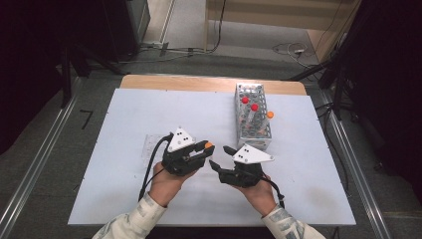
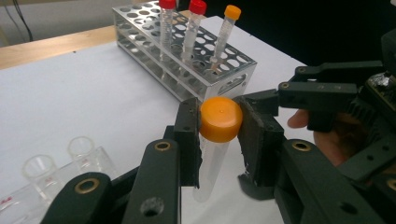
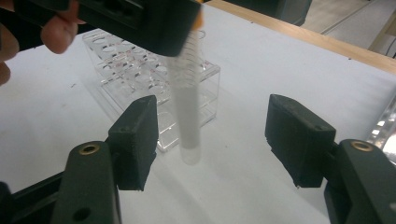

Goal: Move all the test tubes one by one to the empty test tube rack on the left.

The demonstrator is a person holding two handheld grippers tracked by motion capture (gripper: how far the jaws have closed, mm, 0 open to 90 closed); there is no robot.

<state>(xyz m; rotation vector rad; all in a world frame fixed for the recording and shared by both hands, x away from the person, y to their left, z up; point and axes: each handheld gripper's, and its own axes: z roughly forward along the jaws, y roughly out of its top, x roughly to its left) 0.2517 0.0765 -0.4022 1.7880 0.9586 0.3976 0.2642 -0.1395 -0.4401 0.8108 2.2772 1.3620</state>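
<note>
My left gripper is shut on the orange cap of a clear test tube, which hangs upright above the white table. In its own view the jaws of the left gripper pinch the cap from both sides. My right gripper is open just right of the tube. In the right gripper view the tube hangs between the wide-apart jaws of the right gripper, nearer its left finger and touching neither.
A metal rack at the right back holds two red-capped tubes and one orange-capped tube. A clear plastic rack with empty holes lies on the white table sheet, left of the grippers.
</note>
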